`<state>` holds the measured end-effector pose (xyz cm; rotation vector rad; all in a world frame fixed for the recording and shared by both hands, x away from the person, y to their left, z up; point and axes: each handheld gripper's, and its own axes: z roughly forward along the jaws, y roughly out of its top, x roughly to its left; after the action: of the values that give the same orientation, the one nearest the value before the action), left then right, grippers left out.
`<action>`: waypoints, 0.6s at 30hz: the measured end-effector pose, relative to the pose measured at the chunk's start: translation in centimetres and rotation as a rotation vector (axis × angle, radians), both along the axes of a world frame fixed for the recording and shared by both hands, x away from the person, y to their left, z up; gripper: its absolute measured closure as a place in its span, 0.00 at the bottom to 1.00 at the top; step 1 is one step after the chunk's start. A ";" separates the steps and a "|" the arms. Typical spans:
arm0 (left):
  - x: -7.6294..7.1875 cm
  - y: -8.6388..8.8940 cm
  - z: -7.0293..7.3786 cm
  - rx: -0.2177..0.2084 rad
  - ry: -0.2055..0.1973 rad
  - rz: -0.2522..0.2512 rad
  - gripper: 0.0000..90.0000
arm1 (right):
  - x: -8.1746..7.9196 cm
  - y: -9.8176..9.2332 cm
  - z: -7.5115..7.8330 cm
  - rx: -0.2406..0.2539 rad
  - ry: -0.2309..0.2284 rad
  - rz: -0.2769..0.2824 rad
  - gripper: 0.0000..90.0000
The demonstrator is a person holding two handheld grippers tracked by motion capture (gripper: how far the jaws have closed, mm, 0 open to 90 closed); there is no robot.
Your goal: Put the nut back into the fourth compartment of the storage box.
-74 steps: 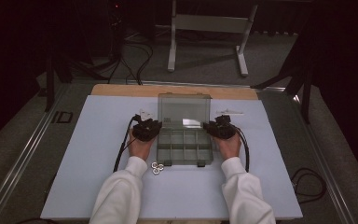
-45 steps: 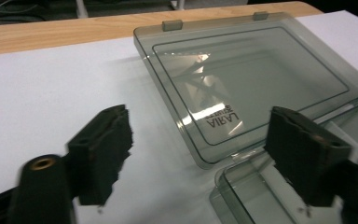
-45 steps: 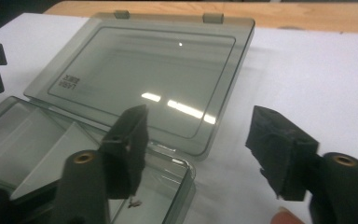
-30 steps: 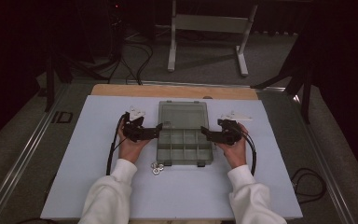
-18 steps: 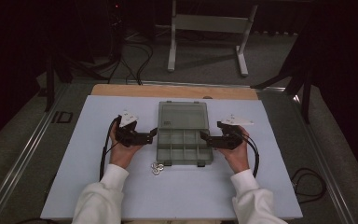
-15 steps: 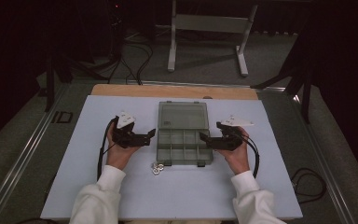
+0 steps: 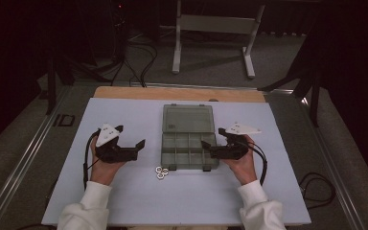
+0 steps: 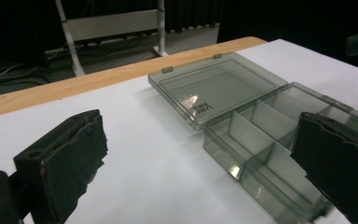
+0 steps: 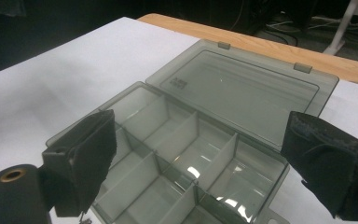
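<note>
High view: the box (image 7: 189, 139) lies open in the middle of the white mat (image 7: 124, 206), its lid flat on the far side; the left gripper (image 7: 136, 146) sits well left of it with jaws spread and empty, the right gripper (image 7: 208, 146) is at the box's right edge, jaws also apart and holding nothing.
High view, small parts: a few metal rings (image 7: 161, 172) lie on the mat just off the box's near left corner — easy to sweep away with a sleeve or a trailing cable.
Left gripper view: jaws wide, bare mat between them, the box (image 8: 261, 140) off to the right; reaching across for the rings could clip the box wall and slide the light plastic out of place.
Right gripper view: jaws spread over the compartments (image 9: 177, 154) — closing here may catch a thin divider and tip the box, or flip the lid (image 9: 242, 88).
</note>
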<state>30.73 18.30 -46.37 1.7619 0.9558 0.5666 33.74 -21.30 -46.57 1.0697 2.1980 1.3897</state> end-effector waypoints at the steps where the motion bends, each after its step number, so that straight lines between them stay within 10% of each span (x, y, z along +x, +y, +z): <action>1: 0.0 0.0 0.0 0.000 0.000 0.000 0.03 | -0.1 0.0 0.0 0.002 -0.002 0.001 0.11; 18: -5.1 4.2 -1.1 0.076 -0.028 0.076 0.03 | -1.2 1.3 0.6 -0.013 0.013 0.062 0.15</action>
<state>25.61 22.53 -47.45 1.7856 0.9962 0.6825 32.53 -19.99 -45.96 1.0169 2.2642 1.3957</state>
